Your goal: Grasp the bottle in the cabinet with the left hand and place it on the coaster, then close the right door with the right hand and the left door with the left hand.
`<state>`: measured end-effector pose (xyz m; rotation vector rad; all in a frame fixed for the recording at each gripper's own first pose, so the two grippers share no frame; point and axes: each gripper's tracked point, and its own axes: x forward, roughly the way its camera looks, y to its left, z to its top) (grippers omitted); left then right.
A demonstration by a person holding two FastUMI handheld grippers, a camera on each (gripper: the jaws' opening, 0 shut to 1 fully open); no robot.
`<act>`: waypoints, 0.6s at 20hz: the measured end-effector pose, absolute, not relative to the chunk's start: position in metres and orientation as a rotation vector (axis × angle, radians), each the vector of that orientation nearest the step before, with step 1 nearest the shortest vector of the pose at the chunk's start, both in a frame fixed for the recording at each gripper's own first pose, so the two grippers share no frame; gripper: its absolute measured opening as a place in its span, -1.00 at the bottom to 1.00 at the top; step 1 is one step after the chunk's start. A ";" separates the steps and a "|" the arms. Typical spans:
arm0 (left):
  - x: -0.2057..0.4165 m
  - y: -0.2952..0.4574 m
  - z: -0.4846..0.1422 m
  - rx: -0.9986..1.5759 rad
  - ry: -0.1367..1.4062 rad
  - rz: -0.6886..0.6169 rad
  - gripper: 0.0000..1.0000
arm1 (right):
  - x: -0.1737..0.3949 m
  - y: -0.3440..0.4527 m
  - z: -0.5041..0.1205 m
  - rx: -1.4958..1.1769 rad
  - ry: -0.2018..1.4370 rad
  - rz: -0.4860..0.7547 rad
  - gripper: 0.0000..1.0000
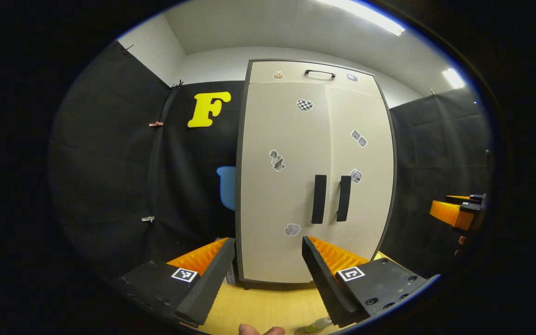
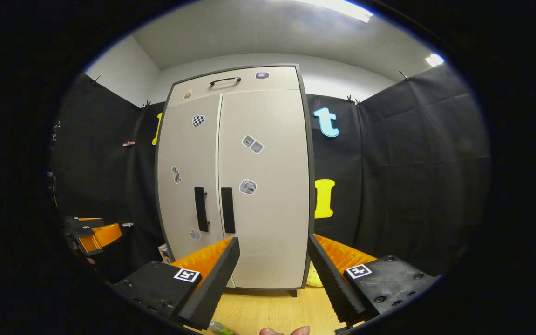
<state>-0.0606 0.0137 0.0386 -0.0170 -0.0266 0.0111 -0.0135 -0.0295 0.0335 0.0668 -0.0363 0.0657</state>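
Fingertips: at the bottom edge of both views we see bare fingertips (image 1: 261, 330) of a person poking in over the wooden tabletop (image 1: 268, 307), nearer than anything else
Bottle: a clear bottle with green on it lies at the very bottom rim, just beside our left gripper's right finger (image 1: 316, 325) and again as a green sliver in the right gripper view; we cannot tell whether a coaster sits under it, so we judge the placing done but cannot confirm it
Left gripper: our left gripper (image 1: 268, 272) has its fingers spread wide apart, grasping nothing, aimed at the cabinet front
Right gripper: our right gripper (image 2: 272, 274) is likewise released, fingers splayed and empty; from the left gripper view we see it off to the side as an orange and black block
Risk near: we think a careless pull-back of either gripper could knock the bottle, since it sits low, close to us and almost out of sight
Cabinet: both doors of the cabinet (image 1: 314, 177) look flush and closed, the two black handles (image 1: 330, 198) side by side, stickers scattered over the panels
Risk far: if a door has not latched fully, we could leave it sprung slightly ajar; the seam between doors looks even, but we cannot tell for certain
Surface: pale wood grain table, the cabinet standing at its far part; something yellow (image 2: 313, 278) lies by the cabinet's foot
Room: black cloth walls around, white ceiling with strip lights (image 1: 365, 14) above
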 end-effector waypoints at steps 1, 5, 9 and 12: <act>-0.059 0.017 0.040 -0.011 -0.028 0.015 0.87 | -0.014 -0.030 0.032 0.067 -0.032 0.066 0.94; -0.058 0.015 0.040 0.011 -0.031 0.010 0.87 | -0.014 -0.029 0.031 0.063 -0.030 0.064 0.94; -0.058 0.009 0.039 0.026 -0.034 0.004 0.87 | -0.015 -0.030 0.031 0.062 -0.027 0.064 0.94; -0.057 0.005 0.038 0.039 -0.035 -0.003 0.87 | -0.015 -0.032 0.031 0.063 -0.027 0.060 0.94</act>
